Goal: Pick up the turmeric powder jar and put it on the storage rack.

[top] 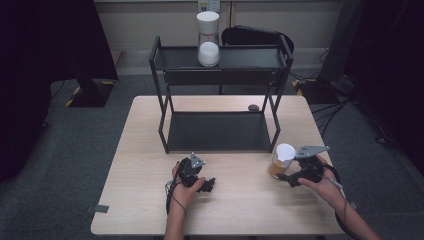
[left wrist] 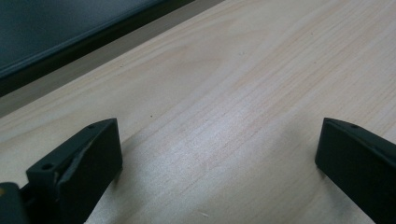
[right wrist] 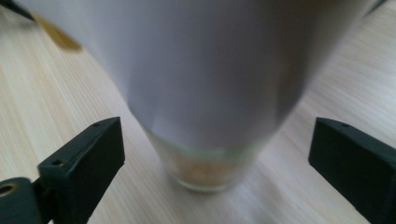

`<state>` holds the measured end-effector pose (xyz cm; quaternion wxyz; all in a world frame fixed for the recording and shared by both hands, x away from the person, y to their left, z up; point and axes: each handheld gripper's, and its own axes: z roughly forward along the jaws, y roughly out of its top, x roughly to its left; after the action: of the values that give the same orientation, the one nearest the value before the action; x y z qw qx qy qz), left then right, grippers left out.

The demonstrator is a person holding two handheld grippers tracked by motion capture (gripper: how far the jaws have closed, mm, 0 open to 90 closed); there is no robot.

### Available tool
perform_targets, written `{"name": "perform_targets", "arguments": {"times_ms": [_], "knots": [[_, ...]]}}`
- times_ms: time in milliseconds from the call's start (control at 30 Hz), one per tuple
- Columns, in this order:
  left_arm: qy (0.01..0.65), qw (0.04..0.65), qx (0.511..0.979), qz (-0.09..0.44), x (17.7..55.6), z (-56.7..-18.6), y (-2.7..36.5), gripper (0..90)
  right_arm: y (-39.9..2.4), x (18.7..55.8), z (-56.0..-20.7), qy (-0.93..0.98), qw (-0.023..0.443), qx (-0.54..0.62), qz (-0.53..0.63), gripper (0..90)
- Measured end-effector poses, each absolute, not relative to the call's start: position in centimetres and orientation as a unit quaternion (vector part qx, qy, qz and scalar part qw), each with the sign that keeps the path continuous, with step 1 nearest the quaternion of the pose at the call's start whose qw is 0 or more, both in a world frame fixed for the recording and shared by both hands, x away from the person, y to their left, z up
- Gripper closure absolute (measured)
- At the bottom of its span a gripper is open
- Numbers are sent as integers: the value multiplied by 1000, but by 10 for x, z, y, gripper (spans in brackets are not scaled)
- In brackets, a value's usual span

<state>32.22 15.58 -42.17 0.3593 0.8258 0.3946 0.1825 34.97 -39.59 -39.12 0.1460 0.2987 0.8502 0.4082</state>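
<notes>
The right tongs (top: 286, 176) stand at the right front part of the desk (top: 240, 205), and in the right gripper view their two black jaws are wide apart with the jar (right wrist: 210, 93) standing between them; neither jaw touches the glass, so nothing is held there yet. This jar (top: 281, 161) has a white lid and something orange-brown at its bottom, and it stands upright on the desk just in front of the right front leg of the black shelf rack (top: 220, 75). The left tongs (top: 207, 185) rest low on the desk near the front middle; in the left gripper view their jaws are also spread wide over bare wood, with no thing between them. Farther away, a second jar (top: 208, 40), with white content and a white lid, already stands on the top shelf of the rack, while the lower shelf (top: 215, 131) carries nothing. A small dark object (top: 253, 107) lies on the desk behind the rack; I cannot tell what it is. My judgement is that the work is to bring the jars onto the rack, and it seems about half done: one jar is placed, and for the other the grasp, the lift and the placing are all left to do.
</notes>
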Motion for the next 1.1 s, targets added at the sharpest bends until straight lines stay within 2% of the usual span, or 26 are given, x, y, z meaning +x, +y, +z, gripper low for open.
{"name": "perform_targets", "arguments": {"times_ms": [100,200,433,667,800,1100], "knots": [[394,359,826,183,322,-422,156,0,-396,351,-393,844,152,296,422,114],[394,359,826,182,322,-422,156,0,-398,355,-395,838,146,295,436,131],[395,359,826,182,322,-422,156,0,-393,357,-395,839,156,269,446,304],[395,359,826,182,322,-422,156,0,-384,356,-387,848,166,258,432,308],[395,359,826,182,322,-422,156,0,-380,363,-384,852,147,256,432,308],[394,359,826,183,322,-422,156,0,-363,374,-372,857,136,246,432,308]]}}
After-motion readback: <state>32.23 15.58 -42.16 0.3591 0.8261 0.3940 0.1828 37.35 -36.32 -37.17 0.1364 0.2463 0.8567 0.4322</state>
